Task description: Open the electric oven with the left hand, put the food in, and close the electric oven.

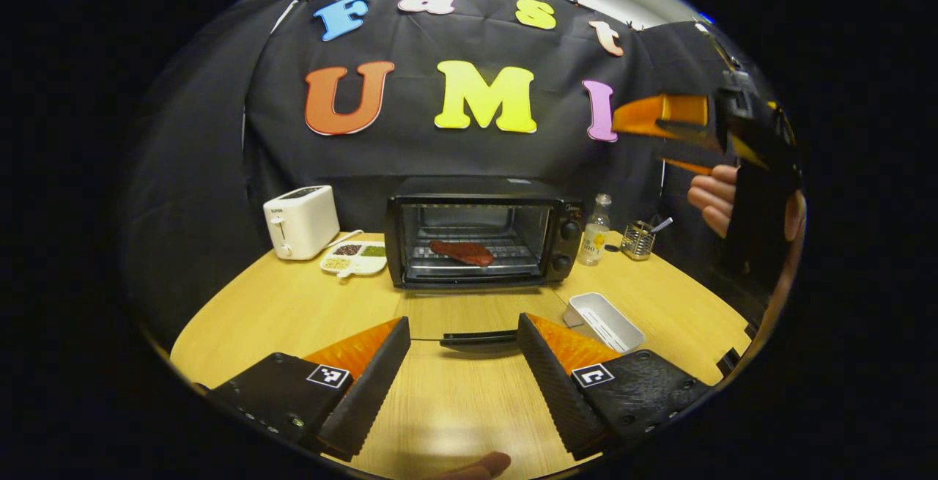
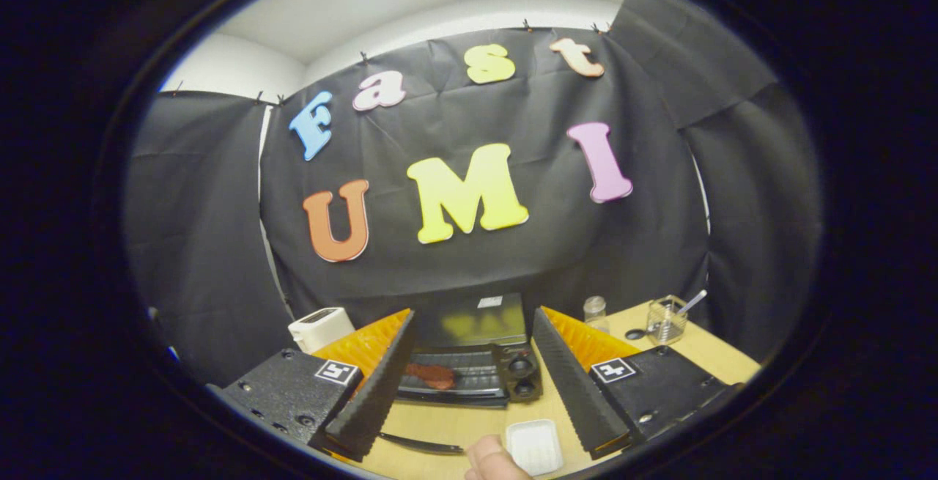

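Wooden table (image 1: 308, 304) under black booth cloth, electric oven (image 1: 484, 238) at the back edge, door (image 1: 476, 339) dropped flat toward the camera. Food (image 1: 462, 251) already lying on the rack inside, so opening and loading look done; closing left to go. Left gripper (image 1: 463, 363) low over the table, fingers spread wide, holding nothing, door handle lying between them. Right gripper (image 2: 469, 374) raised high, also gaping and empty. By count: one oven, one piece of food, one white toaster (image 1: 300, 220), one divided dish (image 1: 355, 258), one bottle (image 1: 595, 231), one wire holder (image 1: 637, 240), one white tray (image 1: 604, 321).
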`<act>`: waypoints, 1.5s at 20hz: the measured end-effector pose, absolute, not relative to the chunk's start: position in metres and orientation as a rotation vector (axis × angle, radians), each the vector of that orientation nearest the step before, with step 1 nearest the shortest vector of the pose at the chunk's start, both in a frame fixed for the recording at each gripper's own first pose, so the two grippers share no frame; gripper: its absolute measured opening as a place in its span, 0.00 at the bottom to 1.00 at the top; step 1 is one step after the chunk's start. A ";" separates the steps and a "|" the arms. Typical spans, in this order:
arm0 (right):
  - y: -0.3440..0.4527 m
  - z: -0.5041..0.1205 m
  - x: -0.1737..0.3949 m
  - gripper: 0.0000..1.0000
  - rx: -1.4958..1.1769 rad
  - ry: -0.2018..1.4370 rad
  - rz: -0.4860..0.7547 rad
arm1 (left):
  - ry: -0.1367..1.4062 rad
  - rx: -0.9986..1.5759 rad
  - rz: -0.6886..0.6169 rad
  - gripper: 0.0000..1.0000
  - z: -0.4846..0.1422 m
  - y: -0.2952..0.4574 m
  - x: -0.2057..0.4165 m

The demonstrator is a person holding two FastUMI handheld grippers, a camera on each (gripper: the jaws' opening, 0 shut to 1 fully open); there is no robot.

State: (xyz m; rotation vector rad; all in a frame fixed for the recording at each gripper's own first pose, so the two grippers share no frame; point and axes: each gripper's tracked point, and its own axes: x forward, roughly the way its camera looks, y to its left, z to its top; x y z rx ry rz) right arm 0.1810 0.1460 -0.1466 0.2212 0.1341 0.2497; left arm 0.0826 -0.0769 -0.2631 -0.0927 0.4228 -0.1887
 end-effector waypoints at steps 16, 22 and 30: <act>0.022 -0.102 0.114 1.00 0.143 -0.011 0.161 | 0.689 -0.075 -0.240 0.95 -0.377 -0.132 0.124; -0.002 -0.089 0.098 1.00 0.097 -0.046 0.117 | 0.776 -0.114 -0.209 0.94 -0.389 -0.126 0.127; -0.011 -0.085 0.086 0.96 0.080 -0.042 0.103 | 0.738 -0.061 -0.172 0.94 -0.367 -0.120 0.133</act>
